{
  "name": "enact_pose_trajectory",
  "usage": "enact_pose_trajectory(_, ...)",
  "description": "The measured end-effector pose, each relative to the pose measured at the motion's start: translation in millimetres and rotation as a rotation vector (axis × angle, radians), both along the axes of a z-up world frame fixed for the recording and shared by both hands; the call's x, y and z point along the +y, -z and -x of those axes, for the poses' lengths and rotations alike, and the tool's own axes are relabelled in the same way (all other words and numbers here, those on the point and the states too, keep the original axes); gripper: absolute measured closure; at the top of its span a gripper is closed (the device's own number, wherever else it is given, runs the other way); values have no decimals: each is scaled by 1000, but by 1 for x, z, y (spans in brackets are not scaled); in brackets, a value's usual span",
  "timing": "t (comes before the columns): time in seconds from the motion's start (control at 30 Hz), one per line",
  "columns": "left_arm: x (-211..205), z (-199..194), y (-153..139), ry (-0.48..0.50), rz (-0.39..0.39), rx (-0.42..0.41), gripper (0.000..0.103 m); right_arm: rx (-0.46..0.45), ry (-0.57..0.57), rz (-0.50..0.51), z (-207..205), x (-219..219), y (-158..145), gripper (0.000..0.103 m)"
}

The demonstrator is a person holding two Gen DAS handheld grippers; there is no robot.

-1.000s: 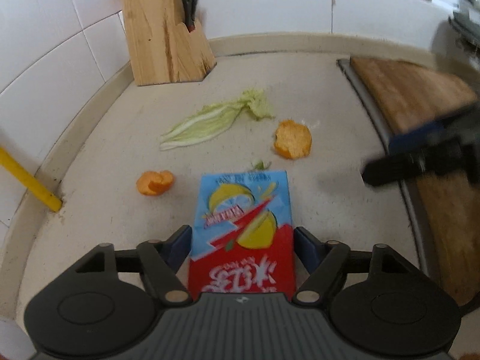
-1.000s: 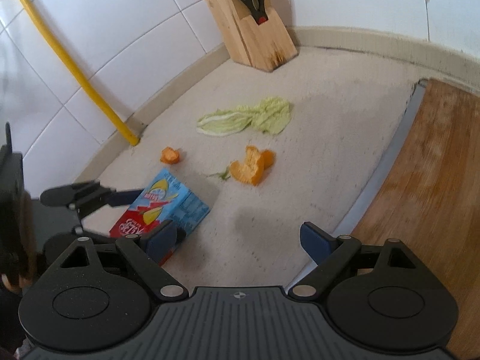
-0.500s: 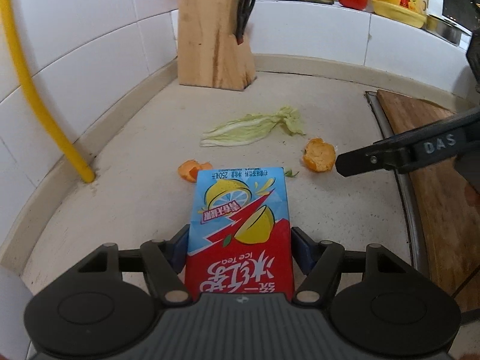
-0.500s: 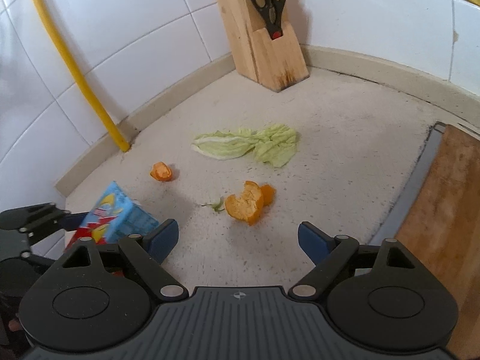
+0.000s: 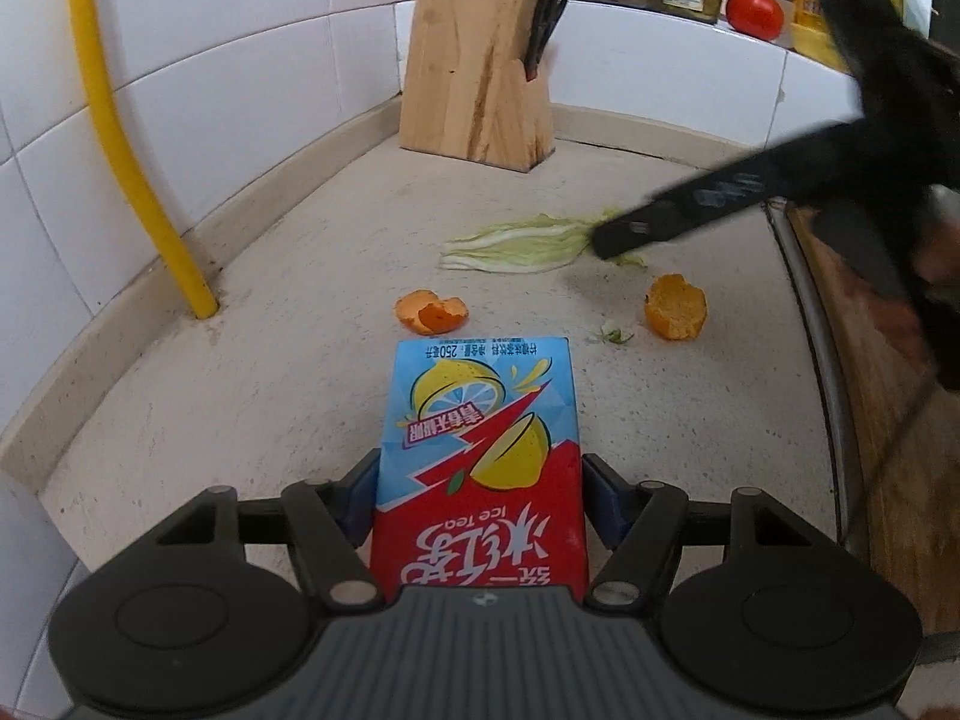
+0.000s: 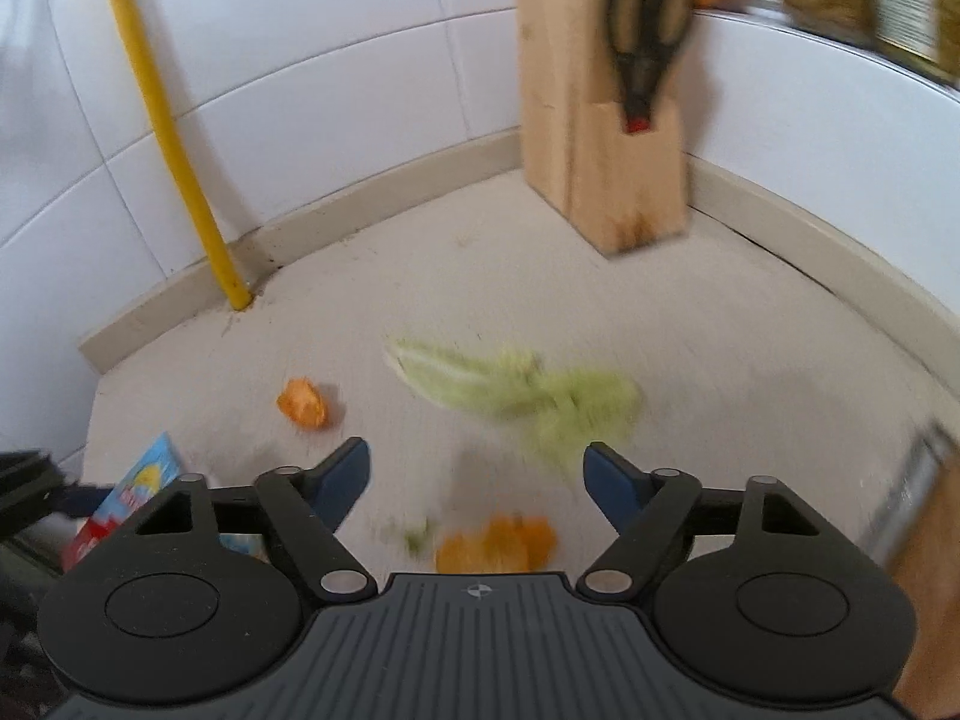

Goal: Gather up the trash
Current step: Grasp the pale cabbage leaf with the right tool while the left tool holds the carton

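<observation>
My left gripper (image 5: 480,498) is shut on a blue and red ice tea carton (image 5: 480,420), which it holds by the sides just above the counter. Ahead on the counter lie a lettuce leaf (image 5: 522,243), a small orange peel (image 5: 431,313) and a larger orange peel (image 5: 675,306). My right gripper (image 6: 477,474) hangs over the larger orange peel (image 6: 498,546). Its jaws are closing and nothing touches the pads. The lettuce leaf (image 6: 522,387) lies just beyond its fingertips. The view is blurred by motion.
A wooden knife block (image 5: 477,66) with scissors stands in the back corner. A yellow pipe (image 5: 120,138) runs down the tiled wall at the left. A wooden cutting board (image 5: 900,420) lies at the right. Jars and a tomato (image 5: 755,11) sit on the ledge.
My right gripper has moved forward and left over the larger peel, and its jaws have narrowed. My left gripper has rolled and shifted a little, with the carton still held.
</observation>
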State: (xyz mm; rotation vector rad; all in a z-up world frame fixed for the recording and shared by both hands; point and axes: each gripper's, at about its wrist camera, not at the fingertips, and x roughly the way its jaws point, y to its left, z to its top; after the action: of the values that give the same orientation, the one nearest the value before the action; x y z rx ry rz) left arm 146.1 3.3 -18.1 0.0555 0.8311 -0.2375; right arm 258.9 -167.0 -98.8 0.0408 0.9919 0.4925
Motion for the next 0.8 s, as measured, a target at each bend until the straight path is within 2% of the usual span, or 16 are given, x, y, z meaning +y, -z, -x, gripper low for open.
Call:
enact_pose_trajectory(0.13, 5, -1, 1, -30, 30, -2, 42, 38, -86, 42, -33, 23, 15, 35)
enact_pose_trajectory(0.27, 11, -1, 4, -59, 63, 6, 42, 74, -103, 120, -49, 40, 33, 44)
enact_pose_trajectory(0.33, 13, 0, 5, -67, 69, 10, 41, 77, -91, 140, -50, 42, 32, 52)
enact_pose_trajectory(0.4, 15, 1, 6, -72, 73, 13, 42, 96, -70, 126, -49, 38, 30, 73)
enact_pose_trajectory(0.47, 16, 2, 7, -76, 88, 16, 41, 118, -62, 97, -47, 33, 28, 81)
enact_pose_trajectory(0.57, 17, 4, 6, -81, 100, 14, 41, 135, -53, 42, -40, 23, 25, 86)
enact_pose_trajectory(0.73, 20, 8, 6, -85, 114, 12, 41, 175, -60, -72, -29, 17, 13, 86)
enact_pose_trajectory(0.77, 21, 8, 6, -88, 116, 12, 41, 174, -65, -76, -28, 17, 10, 86)
enact_pose_trajectory(0.8, 22, 8, 6, -90, 118, 14, 41, 164, -82, -69, -27, 19, 6, 80)
